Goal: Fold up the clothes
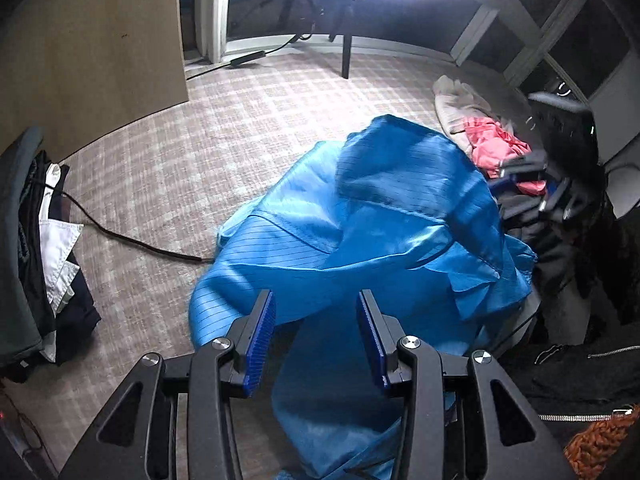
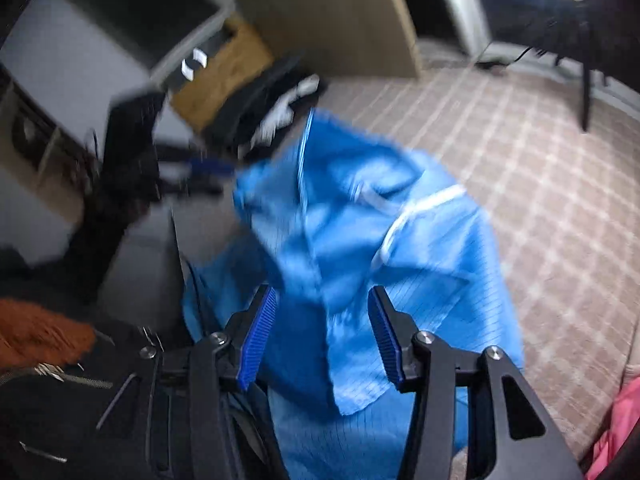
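Note:
A shiny blue pinstriped garment (image 1: 380,208) lies crumpled on the checked carpet (image 1: 240,120), one part bunched up high. My left gripper (image 1: 315,296) points down over its near edge. The blue pads stand apart, with cloth showing below and between them but not pressed. In the right wrist view the same blue garment (image 2: 360,216) is blurred, a loose flap hanging in front. My right gripper (image 2: 322,292) is open over that flap, its pads clear of the fabric. The right gripper shows as a dark blur at the garment's right (image 1: 556,188).
Pink clothing (image 1: 496,148) and a beige piece (image 1: 460,108) lie to the right. A stack of dark and white clothes (image 1: 52,248) sits at the left, with a cable (image 1: 140,240) across the carpet. A black zippered jacket (image 1: 580,380) and orange knit (image 1: 600,436) are near right.

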### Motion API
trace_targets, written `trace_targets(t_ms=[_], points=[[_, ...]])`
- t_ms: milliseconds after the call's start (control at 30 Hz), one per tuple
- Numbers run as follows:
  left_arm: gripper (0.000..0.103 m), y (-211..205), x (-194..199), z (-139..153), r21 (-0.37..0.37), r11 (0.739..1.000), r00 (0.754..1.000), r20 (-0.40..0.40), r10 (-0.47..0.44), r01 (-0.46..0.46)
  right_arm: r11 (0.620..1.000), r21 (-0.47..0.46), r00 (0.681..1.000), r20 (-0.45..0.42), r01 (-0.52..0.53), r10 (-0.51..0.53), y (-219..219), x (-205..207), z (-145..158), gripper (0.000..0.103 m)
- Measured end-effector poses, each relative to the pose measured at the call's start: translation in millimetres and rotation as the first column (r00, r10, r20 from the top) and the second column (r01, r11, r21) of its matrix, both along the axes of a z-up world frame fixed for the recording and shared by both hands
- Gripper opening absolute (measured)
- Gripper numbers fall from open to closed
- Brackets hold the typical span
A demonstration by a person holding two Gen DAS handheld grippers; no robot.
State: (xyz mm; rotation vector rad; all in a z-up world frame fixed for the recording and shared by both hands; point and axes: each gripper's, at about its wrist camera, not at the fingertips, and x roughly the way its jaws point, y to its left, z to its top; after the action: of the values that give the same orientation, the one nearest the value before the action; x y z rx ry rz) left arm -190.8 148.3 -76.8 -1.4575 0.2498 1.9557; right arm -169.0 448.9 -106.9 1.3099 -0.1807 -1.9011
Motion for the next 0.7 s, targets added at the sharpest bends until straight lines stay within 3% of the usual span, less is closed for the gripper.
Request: trace_targets(t_ms=[133,200,233,433,533,700], points=[[0.04,-12,1,-2,-0.003,1.0,1.0,-0.001,0.02,-0.02,0.999,0.011,0.999,0.011,-0.042,0.042,-18,4,-10,0.047],[0.04,-20,4,-3,-0.015,1.0,1.0,-0.015,0.019,-0.019,0.997,0.051,0.998,-0.024,-0.057,0.058,-29,9,-5,0.026],[0.04,-24,5,-4,-0.022,1.0,1.0,-0.026,0.014,-0.014,0.995,0.086,0.997,-0.051,-0.05,0.054,-34,11,-1,0.002],[0.049,-48,3,-5,-0.085,0.996,0.995,-0.095,-0.027,0.019,0.942,0.307,0.966,-0.254,0.136,-0.057,-46,18,51,0.002],[0.049,-52,-1,4,-0.069,0.997,0.991,-0.122,-0.051,0.042,0.881,0.392,0.92,-0.377,0.263,-0.107,-35,21,97,0.002],[0.054,-35,-7,29,0.002,0.99,0.973,-0.186,-0.137,0.14,0.759,0.443,0.824,-0.527,0.476,-0.209,4,33,185,0.002]])
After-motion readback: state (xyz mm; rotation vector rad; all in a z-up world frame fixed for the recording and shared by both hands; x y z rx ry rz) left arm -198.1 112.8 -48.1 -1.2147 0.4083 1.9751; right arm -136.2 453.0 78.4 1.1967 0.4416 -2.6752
